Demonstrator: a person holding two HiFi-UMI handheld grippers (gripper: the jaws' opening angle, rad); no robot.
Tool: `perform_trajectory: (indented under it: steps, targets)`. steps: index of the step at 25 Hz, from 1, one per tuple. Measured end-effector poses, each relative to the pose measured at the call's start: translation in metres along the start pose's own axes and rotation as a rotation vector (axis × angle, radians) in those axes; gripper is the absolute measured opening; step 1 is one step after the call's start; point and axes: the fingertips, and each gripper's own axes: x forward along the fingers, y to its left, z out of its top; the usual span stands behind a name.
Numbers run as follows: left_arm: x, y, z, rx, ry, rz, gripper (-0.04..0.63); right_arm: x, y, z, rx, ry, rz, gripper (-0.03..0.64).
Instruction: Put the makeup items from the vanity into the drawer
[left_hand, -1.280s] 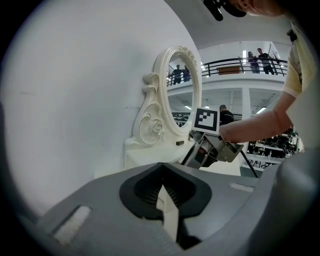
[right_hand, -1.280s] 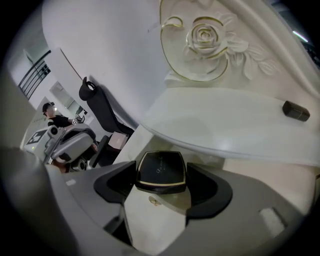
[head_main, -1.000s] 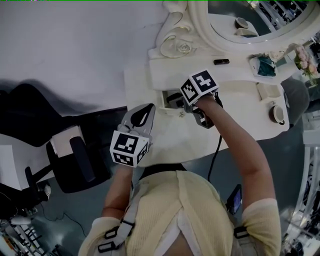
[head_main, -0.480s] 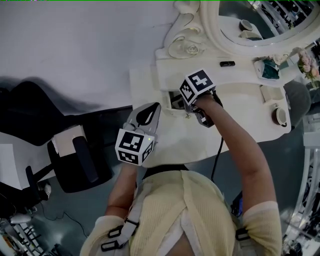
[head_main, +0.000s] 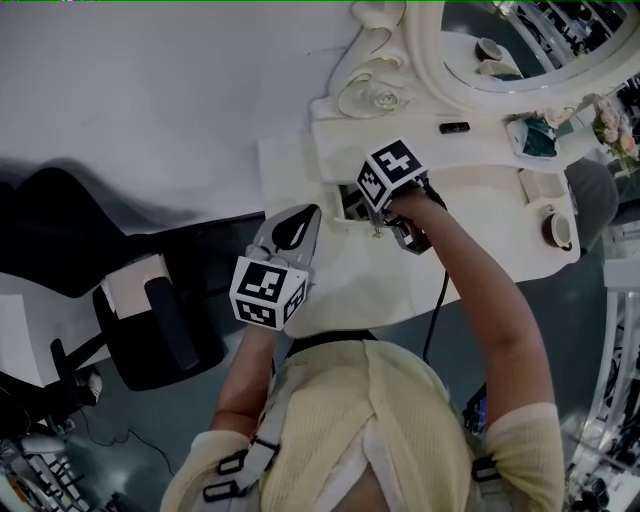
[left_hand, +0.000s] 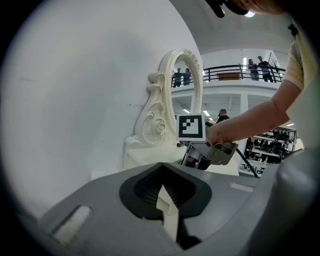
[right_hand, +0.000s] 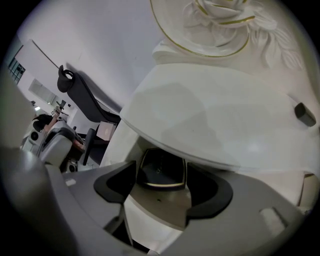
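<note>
black compact (right_hand: 161, 169) gripped between right tongs (right_hand: 161, 176), inside the drawer (right_hand: 160, 202).

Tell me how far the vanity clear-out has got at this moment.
Done: the drawer is open. In hand: a black compact sits inside it between the right gripper's jaws; grip or release is unclear. The left gripper is shut, idle. Left: a small black item and a teal item lie on the vanity top.

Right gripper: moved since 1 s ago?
Yes, slightly: the right gripper, shut on a compact, shifted left in the head view, away from the black item.
</note>
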Motion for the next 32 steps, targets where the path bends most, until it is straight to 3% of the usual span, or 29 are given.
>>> perform_trajectory:
  steps: [9, 18, 25, 32]
  targets:
    - [-0.001, 0.011, 0.003, -0.008, 0.002, -0.011, 0.002, -0.004, 0.005, 0.002, 0.012, -0.033, 0.025, 0.321]
    - [-0.002, 0.017, 0.006, -0.049, 0.050, -0.054, 0.002, -0.040, 0.018, 0.005, 0.021, -0.224, 0.099, 0.311]
    - [-0.002, 0.012, 0.029, -0.015, 0.033, -0.042, 0.002, -0.091, 0.022, 0.001, -0.094, -0.479, 0.104, 0.288]
    - [0.017, -0.016, 0.036, 0.003, 0.046, -0.025, 0.002, -0.129, -0.014, -0.020, -0.284, -0.577, -0.029, 0.271]
